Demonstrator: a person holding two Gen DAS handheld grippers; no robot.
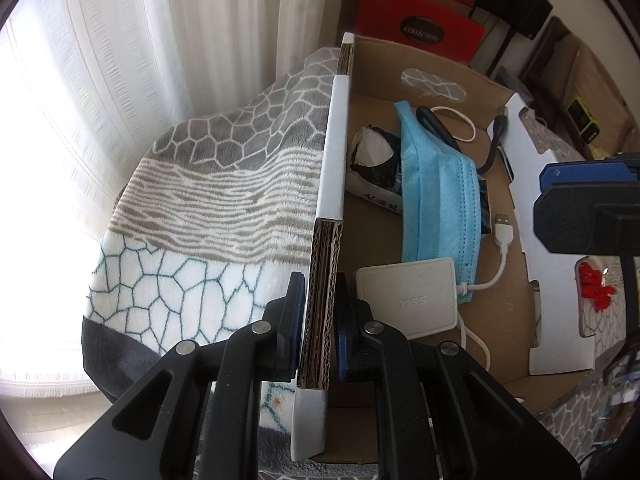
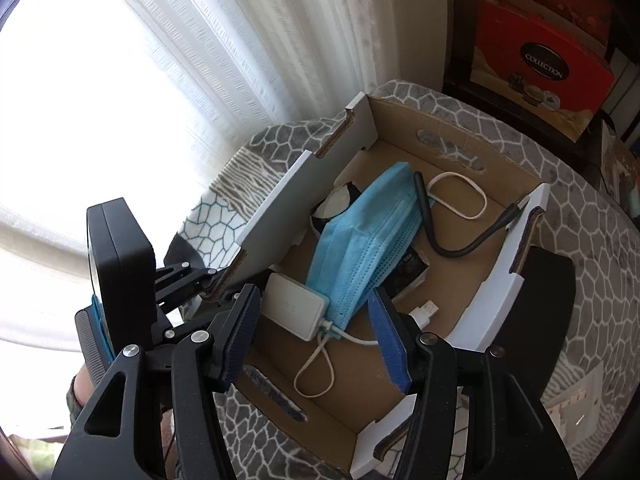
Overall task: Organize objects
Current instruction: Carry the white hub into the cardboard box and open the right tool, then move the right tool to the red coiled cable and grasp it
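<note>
An open cardboard box [image 1: 496, 280] [image 2: 404, 128] sits on a patterned blanket. Inside lie a blue face mask [image 1: 436, 200] [image 2: 360, 244], a white charger [image 1: 408, 300] [image 2: 296, 304] with a white cable, a black flexible cable [image 2: 472, 244] and a dark packet [image 1: 372, 160]. My left gripper [image 1: 318, 320] is shut on the box's left wall [image 1: 332, 184], one finger on each side. It also shows in the right wrist view [image 2: 216, 280]. My right gripper [image 2: 314, 328] is open and empty, above the near part of the box. Its tip shows in the left wrist view [image 1: 588, 200].
The blanket [image 1: 208, 208] [image 2: 560, 184] covers the surface under the box. White curtains [image 1: 120, 60] hang on the left. A red gift box [image 2: 540, 68] [image 1: 416, 32] stands behind. A small green device [image 1: 586, 122] lies at the far right.
</note>
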